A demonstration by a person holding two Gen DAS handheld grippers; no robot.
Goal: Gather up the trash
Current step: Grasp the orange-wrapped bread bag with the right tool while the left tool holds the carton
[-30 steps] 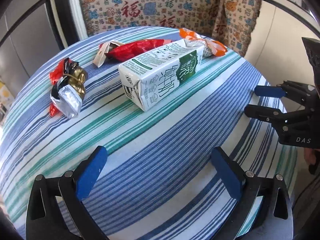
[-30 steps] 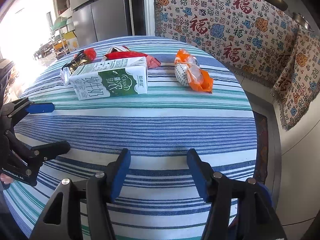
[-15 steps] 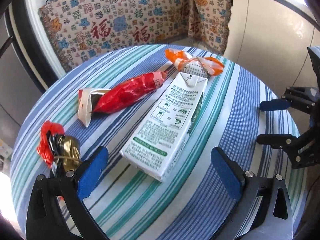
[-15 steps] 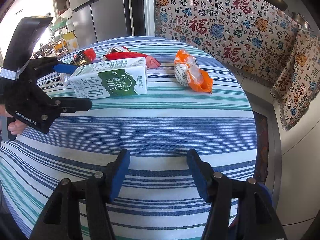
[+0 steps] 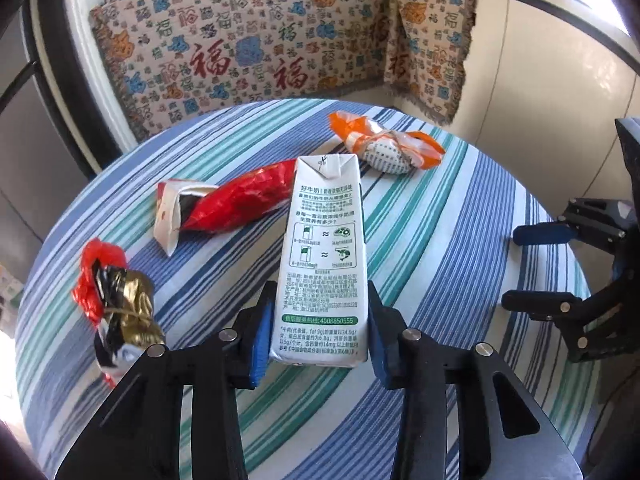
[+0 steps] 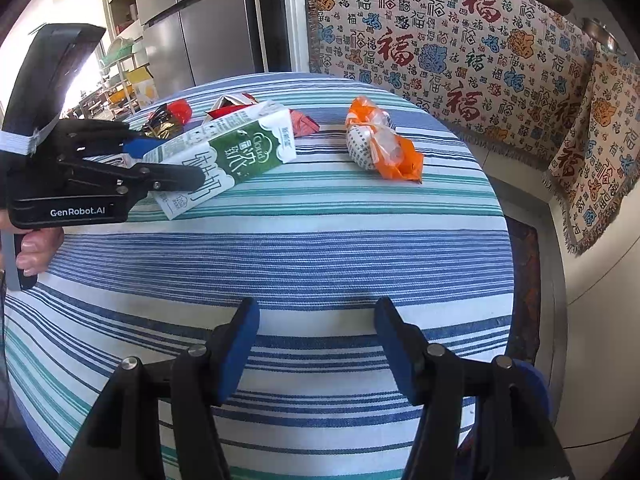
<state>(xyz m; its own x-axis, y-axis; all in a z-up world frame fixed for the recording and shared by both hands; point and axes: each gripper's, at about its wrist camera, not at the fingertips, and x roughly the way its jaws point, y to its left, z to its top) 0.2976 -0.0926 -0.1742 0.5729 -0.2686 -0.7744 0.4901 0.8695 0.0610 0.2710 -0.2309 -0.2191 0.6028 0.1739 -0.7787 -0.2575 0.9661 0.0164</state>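
Left wrist view: the left claw (image 5: 319, 334) is closed on the near end of the milk carton (image 5: 324, 256), which lies on the striped counter (image 5: 440, 240); whether it is full cannot be told. A red wrapper (image 5: 240, 200) sits partly behind it.

Right wrist view: the right claw (image 6: 316, 340) gapes apart, holding nothing, above the counter (image 6: 320, 248). The left claw (image 6: 168, 160) covers the carton's (image 6: 236, 152) near end.

The left gripper (image 6: 172, 164) reads "GenRobot.AI" on its body. The carton (image 5: 322, 260) carries "好牛奶" on top and a green band with "4008850555"; its green side (image 6: 228, 160) shows what looks like "Cloud". The cloth (image 5: 248, 48) repeats a red "福".
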